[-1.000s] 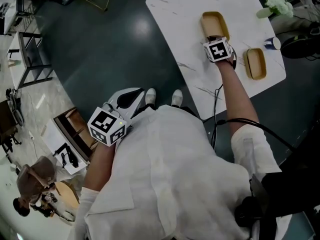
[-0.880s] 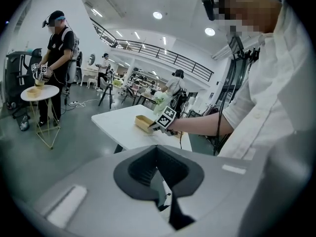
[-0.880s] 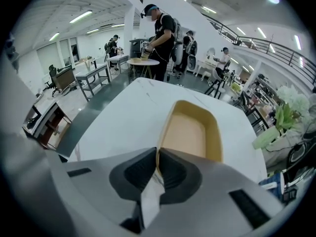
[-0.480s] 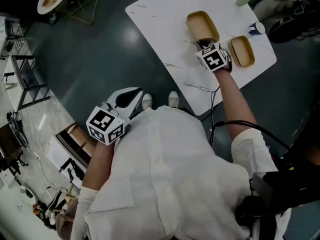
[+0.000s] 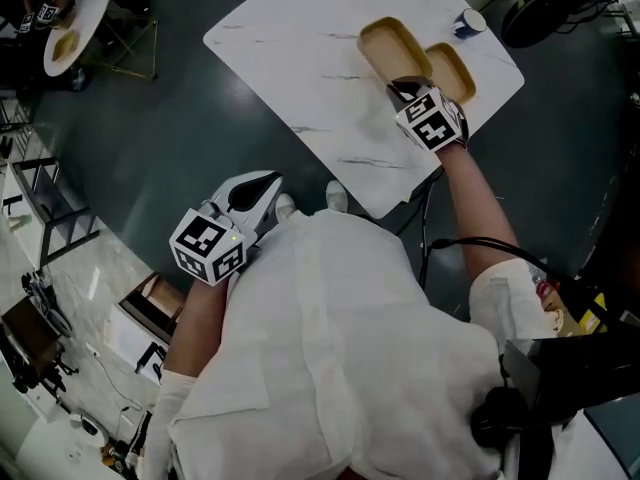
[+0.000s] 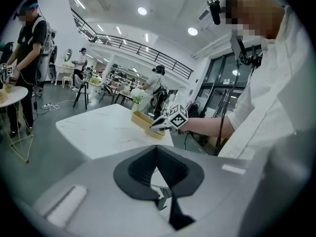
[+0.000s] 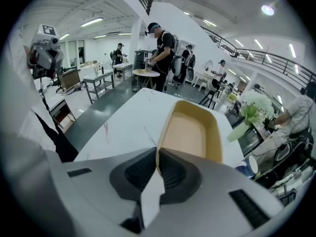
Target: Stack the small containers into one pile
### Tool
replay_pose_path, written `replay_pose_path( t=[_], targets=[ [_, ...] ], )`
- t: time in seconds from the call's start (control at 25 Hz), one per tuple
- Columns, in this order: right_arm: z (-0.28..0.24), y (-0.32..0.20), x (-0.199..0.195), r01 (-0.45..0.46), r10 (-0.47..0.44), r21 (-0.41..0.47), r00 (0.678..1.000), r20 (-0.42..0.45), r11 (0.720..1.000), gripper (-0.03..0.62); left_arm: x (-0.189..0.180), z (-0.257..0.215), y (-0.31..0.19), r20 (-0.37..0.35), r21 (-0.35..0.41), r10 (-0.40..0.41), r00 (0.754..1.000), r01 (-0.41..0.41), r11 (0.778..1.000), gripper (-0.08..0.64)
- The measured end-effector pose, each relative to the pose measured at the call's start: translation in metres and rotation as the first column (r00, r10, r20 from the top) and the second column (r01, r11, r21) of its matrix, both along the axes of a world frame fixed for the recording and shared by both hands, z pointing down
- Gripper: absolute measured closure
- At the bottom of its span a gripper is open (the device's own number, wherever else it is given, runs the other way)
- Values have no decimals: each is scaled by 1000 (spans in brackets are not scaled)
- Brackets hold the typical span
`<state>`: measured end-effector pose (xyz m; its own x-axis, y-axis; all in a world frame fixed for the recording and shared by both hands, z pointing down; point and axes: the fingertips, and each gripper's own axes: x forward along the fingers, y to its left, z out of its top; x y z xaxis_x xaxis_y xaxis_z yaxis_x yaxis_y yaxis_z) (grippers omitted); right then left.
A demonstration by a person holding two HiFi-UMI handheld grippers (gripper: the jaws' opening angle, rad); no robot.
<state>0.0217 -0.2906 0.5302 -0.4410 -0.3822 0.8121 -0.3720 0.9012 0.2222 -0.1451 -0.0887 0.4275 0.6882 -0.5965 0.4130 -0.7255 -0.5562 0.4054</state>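
Right tongs (image 7: 157,158) pinch near rim of tan container (image 7: 190,130), probably light and stiff, rim grip suits; left tongs (image 6: 157,169) pressed together, empty.

The right gripper (image 5: 400,89) (clamped on the near rim) brought its tray (image 5: 385,46) toward the second tray (image 5: 455,71); the wide gap between the two closed, and they ended up side by side.

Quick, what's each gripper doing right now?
Left gripper: shut, nothing between the jaws.
Right gripper: shut on the near rim of the tan container.
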Motion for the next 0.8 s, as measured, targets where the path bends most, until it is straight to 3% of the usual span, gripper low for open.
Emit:
replay_pose_path(
  t=[0.32, 0.8],
  targets=[
    [-6, 4, 70, -43, 43, 22, 999, -16, 999, 574, 41, 2, -11, -3, -1, 77, 997, -77, 997, 554],
    [4, -13, 149, -108, 108, 27, 994, -31, 994, 574, 81, 5, -23, 10, -10, 99, 995, -99, 995, 554]
  ],
)
